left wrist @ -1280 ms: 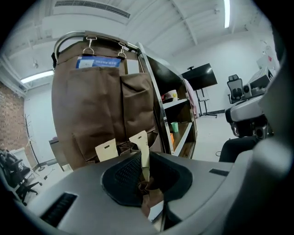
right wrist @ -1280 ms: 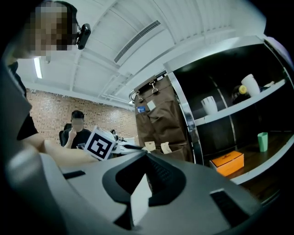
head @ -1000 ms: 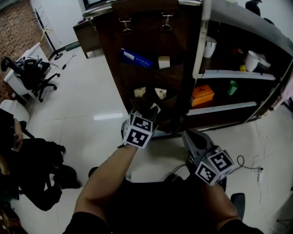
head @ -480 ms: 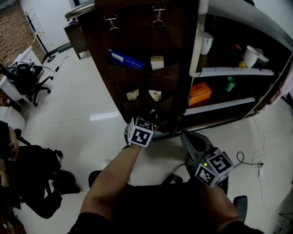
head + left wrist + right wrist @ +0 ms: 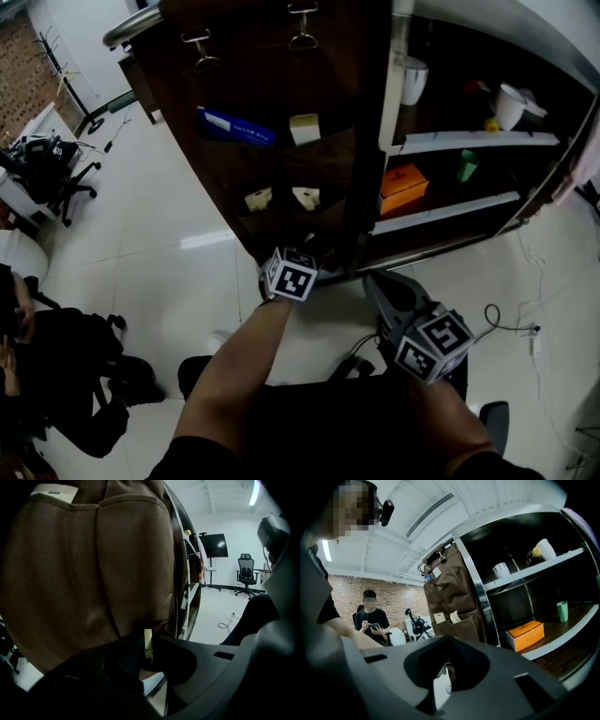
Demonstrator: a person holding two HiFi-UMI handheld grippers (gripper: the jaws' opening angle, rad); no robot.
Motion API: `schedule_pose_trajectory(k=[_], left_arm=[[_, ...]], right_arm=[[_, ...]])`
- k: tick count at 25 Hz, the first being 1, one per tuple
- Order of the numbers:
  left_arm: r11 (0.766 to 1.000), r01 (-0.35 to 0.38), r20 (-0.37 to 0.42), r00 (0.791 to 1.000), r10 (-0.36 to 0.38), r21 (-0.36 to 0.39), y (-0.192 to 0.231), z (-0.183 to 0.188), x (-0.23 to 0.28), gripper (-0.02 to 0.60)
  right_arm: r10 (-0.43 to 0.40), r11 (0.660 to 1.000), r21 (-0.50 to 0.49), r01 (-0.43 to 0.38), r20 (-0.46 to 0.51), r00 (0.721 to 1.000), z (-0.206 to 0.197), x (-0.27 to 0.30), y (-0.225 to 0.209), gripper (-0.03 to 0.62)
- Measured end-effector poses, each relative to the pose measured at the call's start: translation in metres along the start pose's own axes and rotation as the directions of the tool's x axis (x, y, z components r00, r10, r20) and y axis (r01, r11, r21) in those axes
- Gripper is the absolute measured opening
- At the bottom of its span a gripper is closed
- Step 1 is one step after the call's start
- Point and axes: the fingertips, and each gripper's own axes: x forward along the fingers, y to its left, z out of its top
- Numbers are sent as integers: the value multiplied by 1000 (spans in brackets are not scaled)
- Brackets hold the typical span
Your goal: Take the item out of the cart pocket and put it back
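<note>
The left forearm reaches straight out to the cart [image 5: 370,141], with the left gripper [image 5: 147,649] angled down at the foot of the cart's brown pocket panel [image 5: 281,84]. Its jaws pinch the item [image 5: 148,637], a thin pale piece seen edge-on, just in front of the lowest pocket [image 5: 93,573]. The right gripper [image 5: 378,283] is held lower and nearer the body, roughly level, off the cart's front post [image 5: 387,103]. Its jaws are pressed together with nothing between them.

The panel hangs from two clips [image 5: 195,44] on the cart's top rail. Four things stick out of its pockets: a blue pack [image 5: 234,125] and a pale card [image 5: 304,128] in the upper row, and two pale pieces [image 5: 258,199] in the row below.

To the right of the post the cart has two shelves. The upper one [image 5: 469,141] carries a white cup [image 5: 412,80], a white jug [image 5: 511,105] and a small yellow thing [image 5: 491,124]. The lower one [image 5: 450,208] carries one orange box [image 5: 403,187] and one green cup [image 5: 467,166].

Left of the cart sits a person in dark clothes [image 5: 66,375], with an office chair [image 5: 47,159] further back. A cable [image 5: 511,323] lies on the floor right of the cart. The left gripper's own cube hides the item from the head view.
</note>
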Motion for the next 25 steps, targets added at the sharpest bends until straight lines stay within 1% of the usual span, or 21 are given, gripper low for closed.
schedule_pose_trajectory(k=[3, 8, 9, 11, 12, 19, 22, 24, 25], left_arm=[[1000, -9, 6, 1000, 9, 9, 1, -1, 5, 49], [1000, 10, 8, 1000, -10, 5, -2, -2, 7, 54], [1000, 10, 8, 1000, -10, 5, -2, -2, 7, 64], [1000, 5, 11, 1000, -6, 7, 0, 0, 4, 136], [1000, 3, 14, 1000, -3, 8, 0, 1, 2, 144], [1000, 19, 95, 995, -18, -12, -2, 30, -29, 144], [1000, 13, 112, 994, -12, -15, -2, 36, -46, 141], [1000, 2, 124, 992, 0, -15, -2, 39, -57, 4], [1000, 1, 127, 992, 1, -15, -2, 41, -62, 0]], right_arm=[[0, 1000, 3, 0, 0, 1000, -1, -2, -3, 17], [-5, 1000, 7, 5, 3, 1000, 1, -4, -5, 18], [-6, 1000, 6, 6, 4, 1000, 1, -5, -6, 18], [-10, 1000, 1, 10, 12, 1000, 4, -5, -5, 17], [-12, 1000, 0, 12, 18, 1000, 6, -5, -4, 17], [5, 1000, 1, -5, 36, 999, 12, -8, 2, 17], [19, 1000, -8, -18, 49, 999, 17, -11, 12, 17], [28, 1000, -15, -27, 54, 998, 19, -13, 18, 17], [31, 999, -18, -30, 58, 998, 20, -14, 21, 18]])
